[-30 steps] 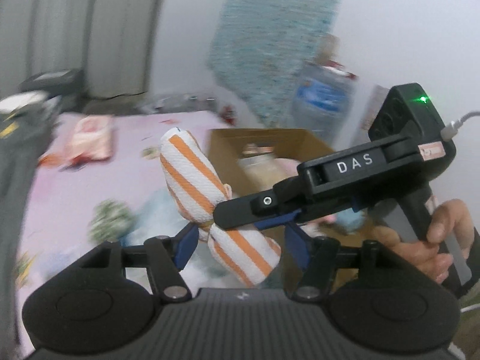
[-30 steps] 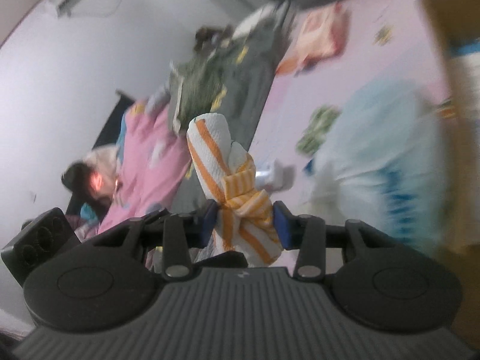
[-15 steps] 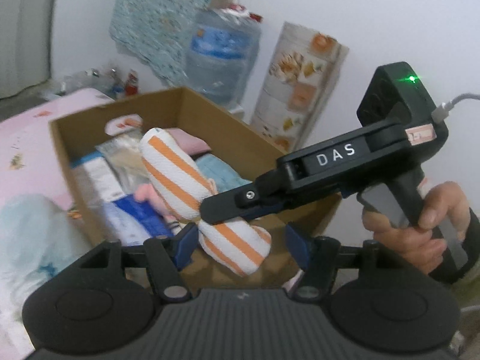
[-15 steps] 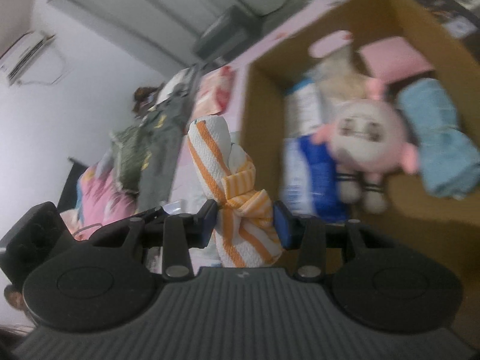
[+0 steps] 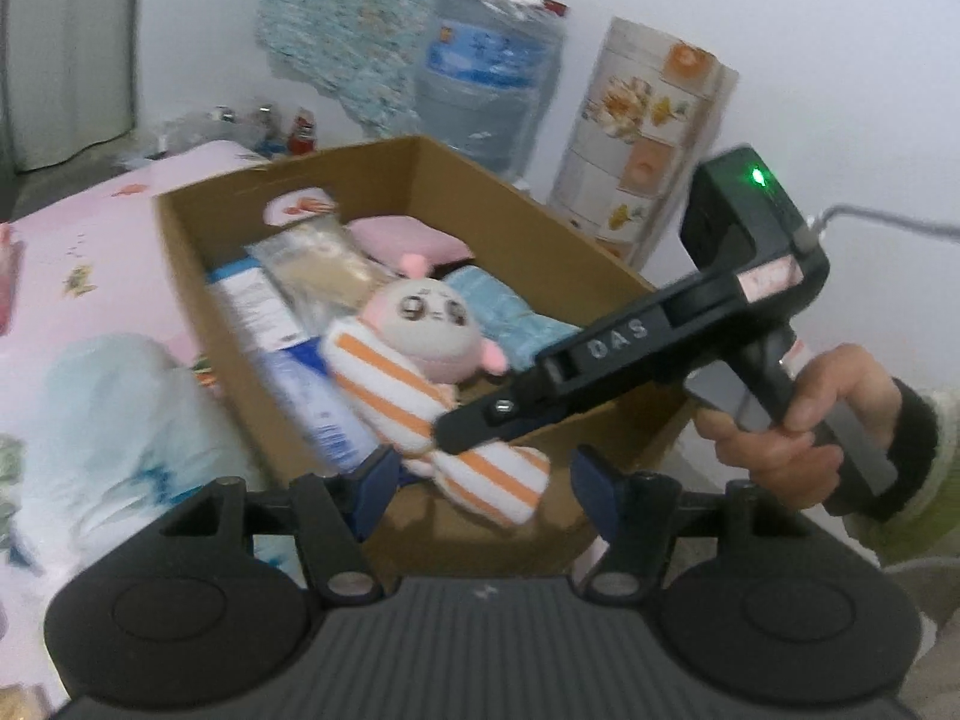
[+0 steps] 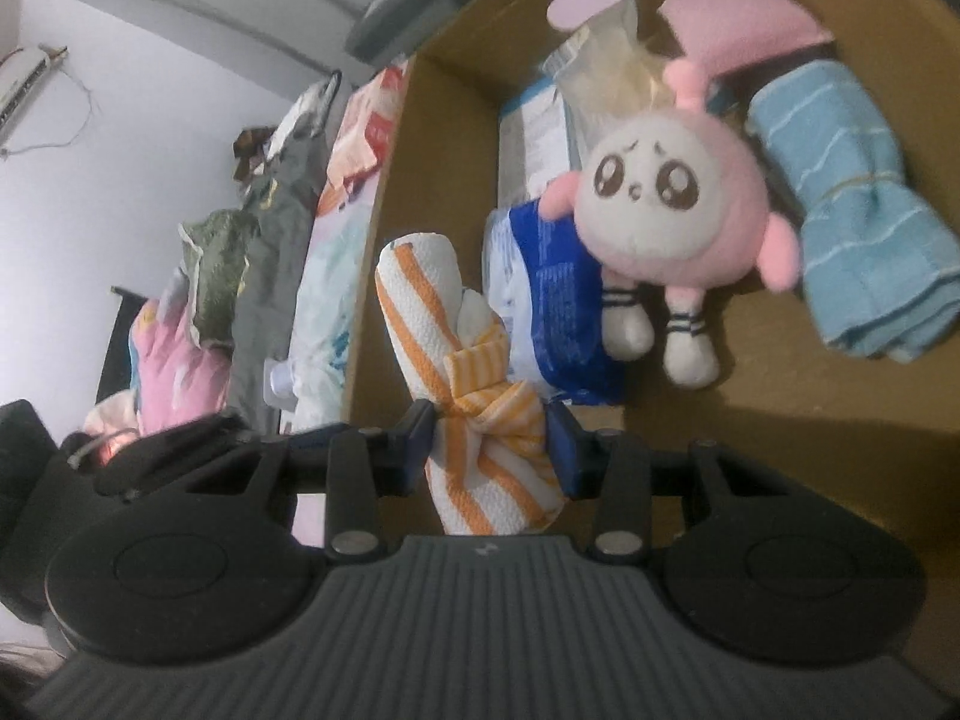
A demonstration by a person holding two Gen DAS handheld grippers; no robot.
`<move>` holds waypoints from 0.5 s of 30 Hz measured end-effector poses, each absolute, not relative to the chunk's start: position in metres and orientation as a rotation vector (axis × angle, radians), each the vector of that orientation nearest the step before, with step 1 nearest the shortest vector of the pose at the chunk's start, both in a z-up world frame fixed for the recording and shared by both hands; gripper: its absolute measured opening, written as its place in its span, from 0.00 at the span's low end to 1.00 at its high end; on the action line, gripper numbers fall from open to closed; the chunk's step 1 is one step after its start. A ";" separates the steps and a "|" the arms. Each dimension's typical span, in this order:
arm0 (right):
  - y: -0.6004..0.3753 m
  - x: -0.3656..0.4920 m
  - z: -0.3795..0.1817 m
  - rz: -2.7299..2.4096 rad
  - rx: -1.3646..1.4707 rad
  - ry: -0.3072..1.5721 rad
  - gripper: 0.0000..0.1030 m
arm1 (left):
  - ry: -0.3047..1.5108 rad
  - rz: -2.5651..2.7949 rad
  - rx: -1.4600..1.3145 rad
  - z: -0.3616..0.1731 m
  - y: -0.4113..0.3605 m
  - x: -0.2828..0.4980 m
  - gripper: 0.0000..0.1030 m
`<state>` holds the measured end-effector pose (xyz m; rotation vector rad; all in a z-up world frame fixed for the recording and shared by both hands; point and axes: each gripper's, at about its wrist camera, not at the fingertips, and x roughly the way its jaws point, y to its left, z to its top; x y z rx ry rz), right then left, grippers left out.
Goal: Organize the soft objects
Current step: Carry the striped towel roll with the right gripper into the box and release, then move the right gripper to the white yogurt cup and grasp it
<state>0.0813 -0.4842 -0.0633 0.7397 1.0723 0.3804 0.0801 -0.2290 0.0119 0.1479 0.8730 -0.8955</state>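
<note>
An orange-and-white striped towel roll (image 6: 444, 324), tied at its middle, hangs over the near part of an open cardboard box (image 6: 420, 180). My right gripper (image 6: 489, 444) is shut on the roll's knotted waist. In the left wrist view the same towel roll (image 5: 480, 474) lies between the pads of my left gripper (image 5: 483, 480), which stands open; its right pad is clear of the cloth. Inside the cardboard box (image 5: 180, 228) lie a pink plush toy (image 6: 672, 198), a rolled blue towel (image 6: 858, 228), a pink cloth (image 6: 744, 24) and blue packets (image 6: 552, 288).
A hand (image 5: 780, 426) holds the right gripper's handle at the box's right. Behind the box stand a water jug (image 5: 486, 78) and a flowered drawer tower (image 5: 642, 144). A pink sheet (image 5: 90, 228) with a pale blue bag (image 5: 108, 408) lies to the left.
Both grippers have swung together from over the pink bed to above the box, the towel roll still in the right one. The box contents now show closer and lower.
</note>
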 end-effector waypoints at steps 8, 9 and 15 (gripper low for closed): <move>-0.456 0.094 -0.068 0.432 0.627 1.171 0.42 | 0.843 -0.751 0.040 0.022 -0.174 0.089 0.64; -0.456 0.095 -0.069 0.426 0.623 1.170 0.42 | 0.845 -0.735 0.029 0.021 -0.169 0.091 0.64; -0.455 0.100 -0.069 0.393 0.670 1.137 0.42 | 0.856 -0.670 0.003 0.010 -0.146 0.094 0.64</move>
